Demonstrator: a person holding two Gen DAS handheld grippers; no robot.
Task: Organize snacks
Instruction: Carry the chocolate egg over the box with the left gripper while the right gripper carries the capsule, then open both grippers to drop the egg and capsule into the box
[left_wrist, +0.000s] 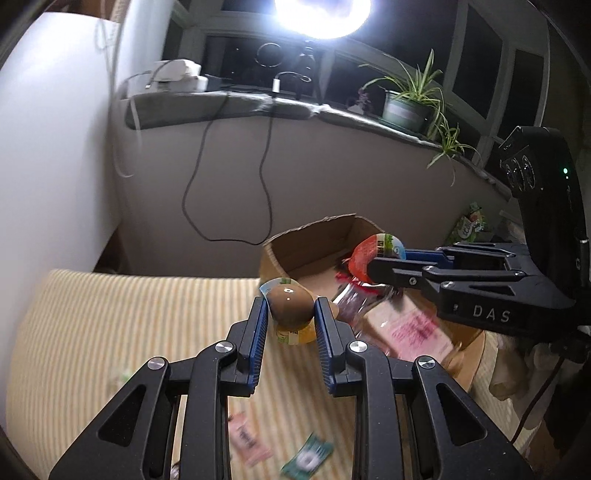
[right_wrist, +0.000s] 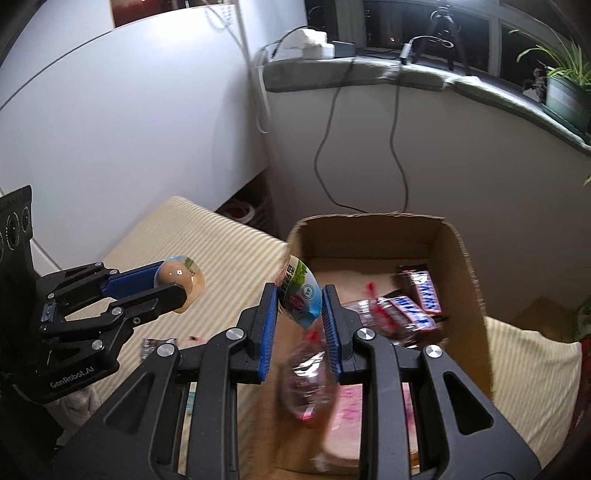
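The left gripper (left_wrist: 290, 314) is clamped on a brown egg pack (left_wrist: 290, 301), its pads pressing the rounded sides so the smooth shape cannot slip out. The pack hangs clear of the striped cloth (left_wrist: 110, 314), just short of the box's (left_wrist: 314, 229) near-left corner, probably held high so it can pass over the cardboard wall.

The right gripper (right_wrist: 300, 306) is closed on a second pack (right_wrist: 301, 291), pinched across its printed sealed end, with the blurred rest of the pack hanging below the pads. It sits above the box's near-left edge, further along than the left one, and looks ready to be dropped inside.

In the box, candy bars (right_wrist: 417, 295) lie against the far-right side and a pink pack (right_wrist: 351, 406) covers the near floor, so the open middle-left floor is probably where both eggs are meant to land.

Left of the box, on the cloth, a pink sachet (left_wrist: 247, 439) and a green one (left_wrist: 306, 458) wait to be sorted.
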